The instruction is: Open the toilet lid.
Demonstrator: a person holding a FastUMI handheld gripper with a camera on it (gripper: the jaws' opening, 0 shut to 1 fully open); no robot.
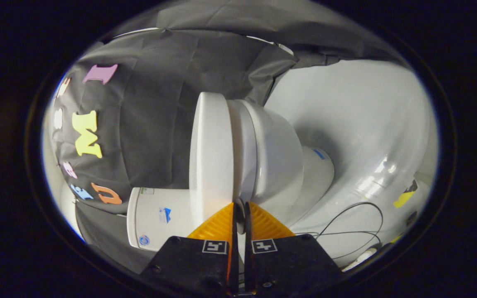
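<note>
Gripper tips meeting the lid edge

The gripper (240, 203) is riding with fingers clenched nearly together, gripping nothing, tips arriving at the seam between the toilet lid (211, 153) and the bowl (275, 161). The lid is lying closed, white and glossy, its long axis running straight ahead beyond the fingers.

Toilet lid (211, 153) at the centre of the frame, closed against the bowl (273, 161) just to its right. Tank (157, 217) at lower left of the lid, touching it. Gripper (239, 211) at bottom centre, fingers nearly together, tips at the seam between lid and bowl. Floor (358, 124) across the right side, beyond the bowl. Cable (356, 225) looped on the floor at lower right.
</note>
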